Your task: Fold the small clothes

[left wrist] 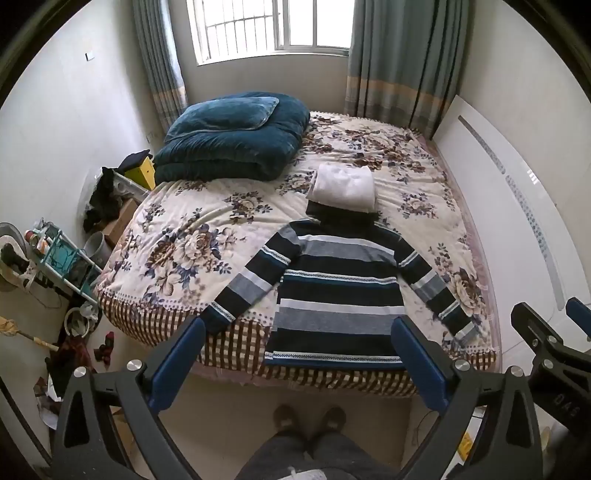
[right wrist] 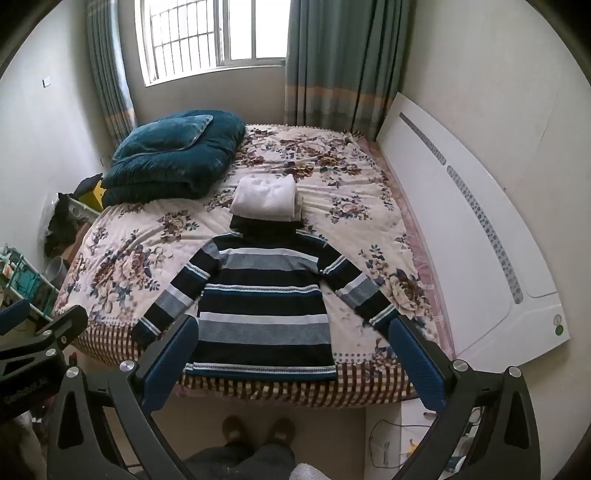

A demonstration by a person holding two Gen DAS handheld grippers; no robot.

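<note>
Daylight pours in from the window (left wrist: 273, 29), which is totally blown out white. The rest of the room is evenly lit, with soft shadows. Heavy fisheye bend and black corners in both views; the bed (left wrist: 184, 236) looks sharp enough.

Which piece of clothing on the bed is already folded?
The white garment, a neat folded stack at the collar end of the striped sweater. The sweater lies spread flat, both sleeves out. The blue bundle by the window is a folded quilt, not clothing.

Teal quilt (left wrist: 236, 140) on floral bedspread (left wrist: 177, 236)
</note>
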